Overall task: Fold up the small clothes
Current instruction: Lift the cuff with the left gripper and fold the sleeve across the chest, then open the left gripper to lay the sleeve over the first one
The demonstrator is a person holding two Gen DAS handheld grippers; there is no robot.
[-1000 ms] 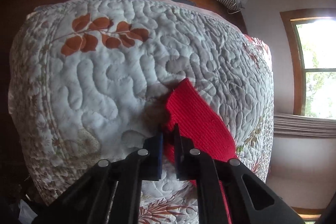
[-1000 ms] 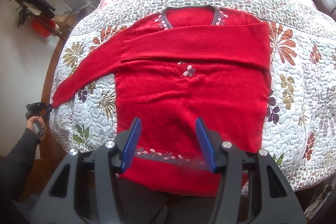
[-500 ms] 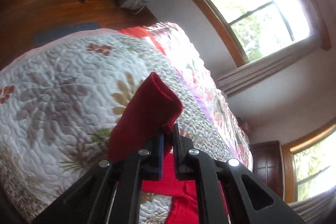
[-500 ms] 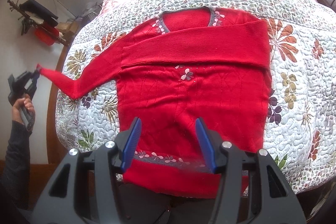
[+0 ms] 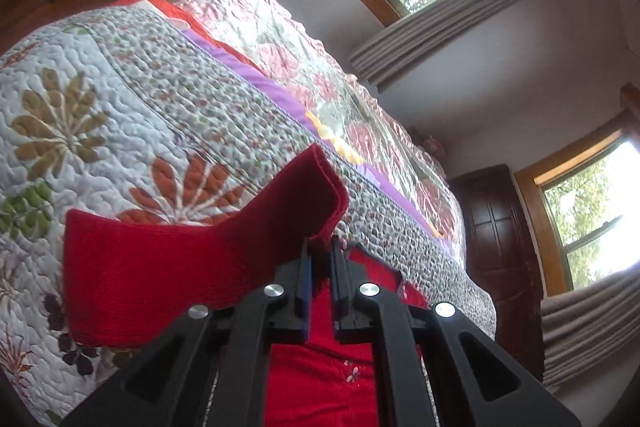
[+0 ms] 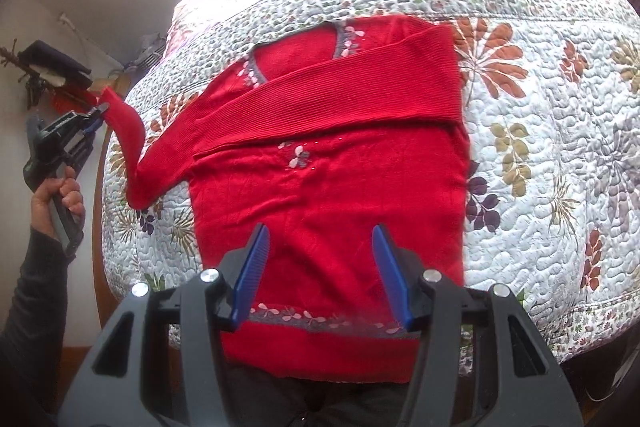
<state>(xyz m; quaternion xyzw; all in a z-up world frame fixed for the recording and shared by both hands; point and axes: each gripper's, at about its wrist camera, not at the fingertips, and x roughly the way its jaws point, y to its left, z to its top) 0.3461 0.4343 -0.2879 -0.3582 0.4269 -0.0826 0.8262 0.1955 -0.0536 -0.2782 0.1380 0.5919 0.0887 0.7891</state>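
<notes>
Since a second ago the left gripper (image 6: 102, 109) has carried the sleeve (image 6: 130, 131) cuff up off the side of the bed and swung it toward the sweater's body. The quilt (image 6: 540, 155) covers the bed, and the red sweater (image 6: 328, 211) lies flat on it, its other sleeve already folded across the chest. The raised sleeve arches above the floral quilt, its cuff pinched between the left gripper's nearly closed jaws. The right gripper (image 6: 322, 275) hovers over the hem, jaws spread wide, holding nothing.

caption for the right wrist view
Open right gripper hovers over red sweater while left gripper lifts its sleeve.
</notes>
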